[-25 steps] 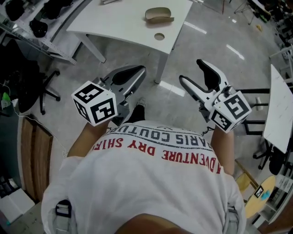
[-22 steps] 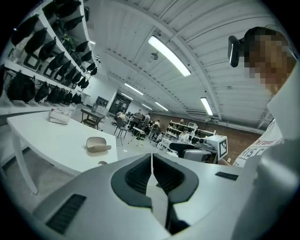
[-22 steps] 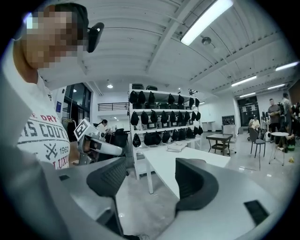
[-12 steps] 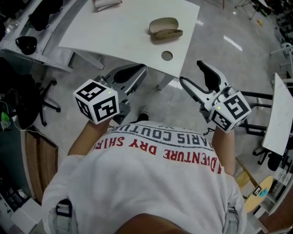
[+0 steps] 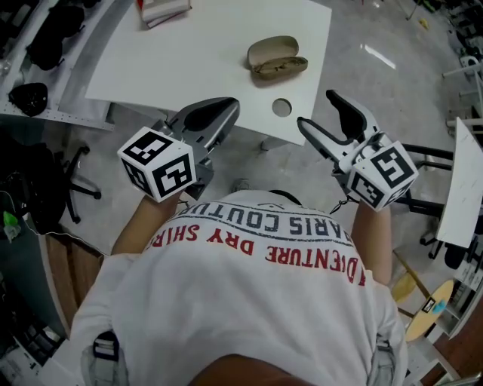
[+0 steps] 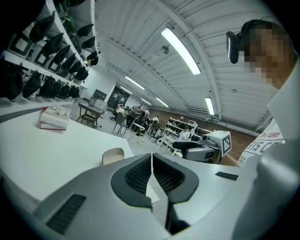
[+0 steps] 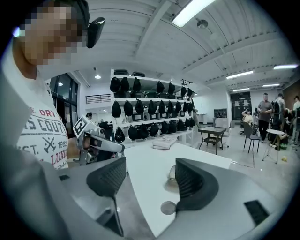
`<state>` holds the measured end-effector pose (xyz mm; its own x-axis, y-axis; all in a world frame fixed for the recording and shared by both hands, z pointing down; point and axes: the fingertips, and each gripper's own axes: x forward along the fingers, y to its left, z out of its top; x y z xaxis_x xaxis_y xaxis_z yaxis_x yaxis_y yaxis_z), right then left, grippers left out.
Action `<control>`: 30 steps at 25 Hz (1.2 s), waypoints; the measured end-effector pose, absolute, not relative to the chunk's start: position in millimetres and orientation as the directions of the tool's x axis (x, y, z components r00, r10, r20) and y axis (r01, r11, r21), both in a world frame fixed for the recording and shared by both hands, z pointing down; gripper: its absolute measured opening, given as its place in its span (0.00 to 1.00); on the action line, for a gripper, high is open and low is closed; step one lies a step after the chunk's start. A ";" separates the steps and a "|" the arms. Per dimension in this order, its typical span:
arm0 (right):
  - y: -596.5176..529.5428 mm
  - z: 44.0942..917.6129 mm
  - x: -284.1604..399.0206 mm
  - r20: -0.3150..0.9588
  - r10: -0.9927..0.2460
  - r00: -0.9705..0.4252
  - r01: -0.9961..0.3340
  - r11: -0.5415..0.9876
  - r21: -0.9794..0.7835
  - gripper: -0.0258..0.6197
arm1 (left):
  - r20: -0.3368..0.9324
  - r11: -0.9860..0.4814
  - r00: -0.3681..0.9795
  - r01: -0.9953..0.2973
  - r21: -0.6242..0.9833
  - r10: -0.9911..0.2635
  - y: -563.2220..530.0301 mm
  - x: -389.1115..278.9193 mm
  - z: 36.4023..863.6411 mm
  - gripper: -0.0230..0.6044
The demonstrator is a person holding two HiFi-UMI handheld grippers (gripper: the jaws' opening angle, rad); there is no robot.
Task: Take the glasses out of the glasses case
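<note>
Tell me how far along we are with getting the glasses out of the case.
Done: nothing. The glasses case lies on the white table, and neither gripper touches it. In hand: nothing. The left gripper is shut and empty, the right gripper is open and empty, and both are well apart from the case. Left: reach the case, open it if needed, and lift the glasses out.

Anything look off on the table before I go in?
Nothing stands out. The case lies level on the table, lid seemingly open, and a book sits at the far corner. Left gripper is shut, right gripper open, both empty.
</note>
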<state>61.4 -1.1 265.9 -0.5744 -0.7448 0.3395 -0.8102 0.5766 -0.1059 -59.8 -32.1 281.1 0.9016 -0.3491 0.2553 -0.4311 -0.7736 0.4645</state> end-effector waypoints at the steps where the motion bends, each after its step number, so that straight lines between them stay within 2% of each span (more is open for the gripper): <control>1: -4.7 267.6 62.5 0.345 -0.745 -0.572 -0.812 0.575 -0.105 0.52 | 0.258 -0.771 0.902 -0.430 0.469 -0.346 -35.1 -58.4 284.2 0.09; 14: -53.5 294.0 87.8 0.392 -0.712 -0.582 -0.797 0.595 -0.104 0.52 | 0.297 -0.739 0.887 -0.459 0.492 -0.353 -75.8 -29.3 309.5 0.09; 30: -135.2 329.4 106.0 0.499 -0.614 -0.611 -0.745 0.659 -0.102 0.52 | 0.312 -0.695 0.860 -0.510 0.507 -0.403 -133.2 -9.6 319.0 0.09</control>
